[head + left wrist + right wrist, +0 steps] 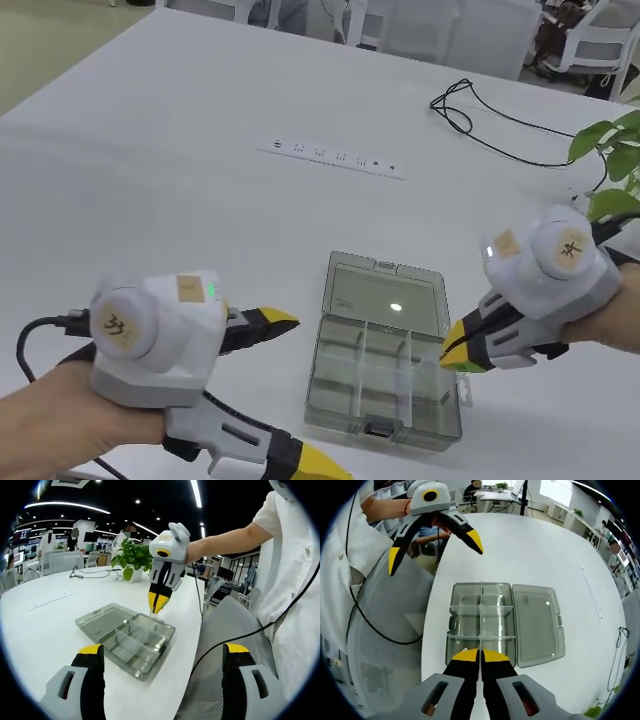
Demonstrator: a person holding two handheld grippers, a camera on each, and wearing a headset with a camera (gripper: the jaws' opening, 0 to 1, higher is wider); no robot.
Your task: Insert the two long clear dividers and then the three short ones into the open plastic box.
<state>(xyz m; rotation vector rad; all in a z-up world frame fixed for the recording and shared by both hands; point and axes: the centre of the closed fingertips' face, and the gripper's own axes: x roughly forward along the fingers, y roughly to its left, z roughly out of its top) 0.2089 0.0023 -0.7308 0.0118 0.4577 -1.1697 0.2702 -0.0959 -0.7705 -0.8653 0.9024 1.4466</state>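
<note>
The open clear plastic box [380, 405] lies near the table's front edge with its lid [388, 290] folded back flat. Clear dividers stand inside it and split it into compartments [467, 622]. My right gripper [455, 358] is at the box's right end, shut on the end of a thin clear divider [480, 610] that runs along the length of the box. From the left gripper view, the right gripper [156, 609] points down onto the box [130, 640]. My left gripper [298, 392] hangs open just left of the box, holding nothing; it appears as the left gripper [435, 551] beyond the box.
A white power strip [330, 157] lies mid-table and a black cable [480, 120] loops at the back right. A potted plant [610, 150] stands at the right edge. A grey mesh chair [385, 630] sits by the table's front edge [427, 645].
</note>
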